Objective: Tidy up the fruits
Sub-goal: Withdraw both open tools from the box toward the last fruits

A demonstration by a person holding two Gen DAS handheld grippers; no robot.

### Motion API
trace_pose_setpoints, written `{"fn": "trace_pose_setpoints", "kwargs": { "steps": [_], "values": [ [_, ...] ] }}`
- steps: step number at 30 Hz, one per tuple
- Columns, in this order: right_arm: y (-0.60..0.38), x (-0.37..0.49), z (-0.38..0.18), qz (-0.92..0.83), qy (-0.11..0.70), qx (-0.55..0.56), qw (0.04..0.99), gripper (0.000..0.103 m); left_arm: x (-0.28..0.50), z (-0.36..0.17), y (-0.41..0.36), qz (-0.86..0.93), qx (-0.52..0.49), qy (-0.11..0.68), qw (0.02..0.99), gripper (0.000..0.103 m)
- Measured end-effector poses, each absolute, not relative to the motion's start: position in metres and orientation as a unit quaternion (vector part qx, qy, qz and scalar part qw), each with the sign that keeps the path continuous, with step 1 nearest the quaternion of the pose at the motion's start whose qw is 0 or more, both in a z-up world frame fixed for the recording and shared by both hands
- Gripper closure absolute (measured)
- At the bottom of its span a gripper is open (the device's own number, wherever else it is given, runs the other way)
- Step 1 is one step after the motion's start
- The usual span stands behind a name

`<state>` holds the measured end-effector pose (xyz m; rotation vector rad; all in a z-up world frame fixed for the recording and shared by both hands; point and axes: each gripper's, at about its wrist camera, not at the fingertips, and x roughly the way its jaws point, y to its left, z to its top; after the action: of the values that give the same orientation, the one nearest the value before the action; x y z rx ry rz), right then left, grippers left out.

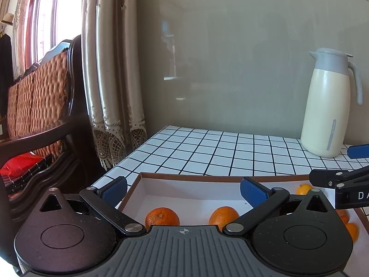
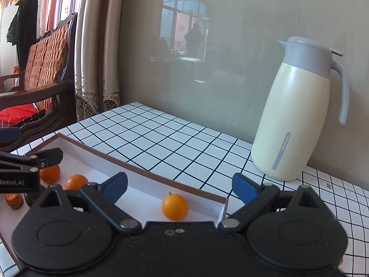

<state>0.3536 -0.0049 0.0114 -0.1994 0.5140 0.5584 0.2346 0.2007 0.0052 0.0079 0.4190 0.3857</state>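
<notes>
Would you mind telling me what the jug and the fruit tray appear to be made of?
The jug looks like painted metal, cream and glossy with a soft highlight; its grey lid and handle seem matte plastic. The tray looks like cardboard: thin flat walls, white inside, brown outside, sharp folded corner.

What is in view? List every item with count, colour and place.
Tray: one, white inside with a brown rim, on the table near the grippers.
Oranges: at least four, orange, all in the tray; one sits alone at the tray's right end, two lie in front of the left gripper, and more are partly hidden.
Jug: one, cream with a grey lid and handle, upright on the table by the wall, on the right.
Table: one, white tiles with black lines.
Chair: one, dark wood with a woven back, left of the table.
Curtain: beige, between chair and wall.
Left gripper: black with blue pads, open, nothing held.
Right gripper: same colours, open, nothing held.
</notes>
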Motion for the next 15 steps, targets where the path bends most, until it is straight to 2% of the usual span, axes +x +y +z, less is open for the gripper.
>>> {"fn": "trace_pose_setpoints", "kwargs": {
  "steps": [15],
  "values": [
    [-0.034,0.318,0.027,0.267,0.239,-0.074,0.931,0.012,0.197,0.019,0.17,0.183,-0.01,0.183,0.966,0.0]
  ]
}}
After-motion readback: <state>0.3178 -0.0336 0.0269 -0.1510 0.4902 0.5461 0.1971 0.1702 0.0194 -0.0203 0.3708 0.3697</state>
